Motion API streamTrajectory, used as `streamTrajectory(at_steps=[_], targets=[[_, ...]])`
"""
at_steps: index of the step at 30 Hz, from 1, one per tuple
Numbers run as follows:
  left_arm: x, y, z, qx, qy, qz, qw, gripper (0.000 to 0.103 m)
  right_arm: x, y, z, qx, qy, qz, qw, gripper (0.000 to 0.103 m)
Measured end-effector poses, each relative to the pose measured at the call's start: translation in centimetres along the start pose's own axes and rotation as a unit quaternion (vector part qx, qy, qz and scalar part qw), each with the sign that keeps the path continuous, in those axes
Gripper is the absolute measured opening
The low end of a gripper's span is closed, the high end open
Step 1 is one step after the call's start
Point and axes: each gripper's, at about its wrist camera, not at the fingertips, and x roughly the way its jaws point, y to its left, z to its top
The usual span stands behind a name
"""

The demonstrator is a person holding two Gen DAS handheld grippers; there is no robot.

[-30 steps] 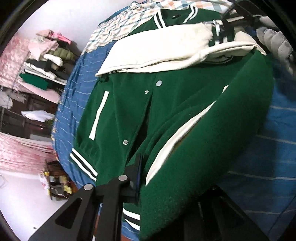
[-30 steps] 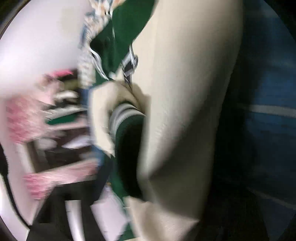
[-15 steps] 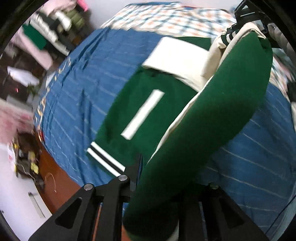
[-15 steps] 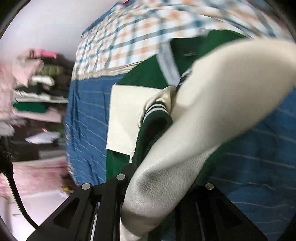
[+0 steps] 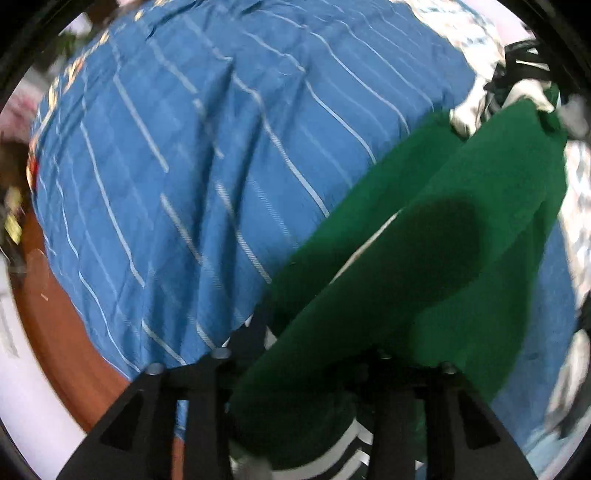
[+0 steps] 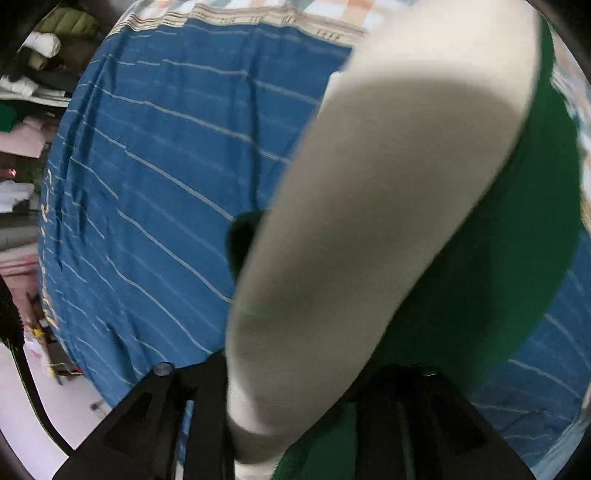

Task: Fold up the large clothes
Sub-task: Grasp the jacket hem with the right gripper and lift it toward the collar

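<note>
A green varsity jacket (image 5: 461, 288) with cream sleeves hangs over a bed with a blue striped cover (image 5: 184, 184). My left gripper (image 5: 317, 343) points straight down; its jaws are opening, with the green fabric and a striped hem still bunched between them. The jacket runs up to a blurred cream and striped bundle (image 5: 491, 96) at the top right. In the right wrist view, a cream sleeve (image 6: 388, 184) and the green body (image 6: 498, 277) fill the gap of my right gripper (image 6: 295, 365), whose jaws are also opening. Both right-hand fingers are partly hidden by cloth.
The blue cover (image 6: 166, 184) lies bare to the left of the jacket. A plaid sheet (image 6: 295, 11) covers the bed's far end. Shelves with folded clothes (image 6: 37, 74) stand at the left. Brown floor (image 5: 55, 314) shows past the bed's edge. A black cable (image 6: 22, 350) hangs nearby.
Both grippers swept fast across the bed with the jacket, from where it lay spread to above the bare blue cover. Both wrists rolled. The fingers now stand wider apart.
</note>
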Motion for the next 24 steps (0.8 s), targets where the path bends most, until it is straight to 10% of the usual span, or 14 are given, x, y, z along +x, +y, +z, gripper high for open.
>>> streamTrajectory(at_steps=[1,3,15,24], targets=[[-0.9,0.9,-0.1,-0.015,-0.008,-0.018,0.9997,0.071,-0.4,0.1,0.1,-0.002,-0.008,0.034,0.999,0.075],[-2.8,2.2,-0.4,-0.03,-0.033,-0.028,0.9986,0.094,-2.1,0.4,-0.3,-0.035,-0.032,0.08,0.996,0.096],[3.6,0.3,1.7,0.059,-0.029,0.129,0.9894,0.098,-7.3,-6.5,-2.2,-0.049,-0.111,0.015,0.993,0.096],[-1.2,5.2,0.1,-0.039,-0.032,0.14,0.9888,0.103,-3.2,-17.9,-7.9,0.037,-0.083,0.058,0.994,0.095]])
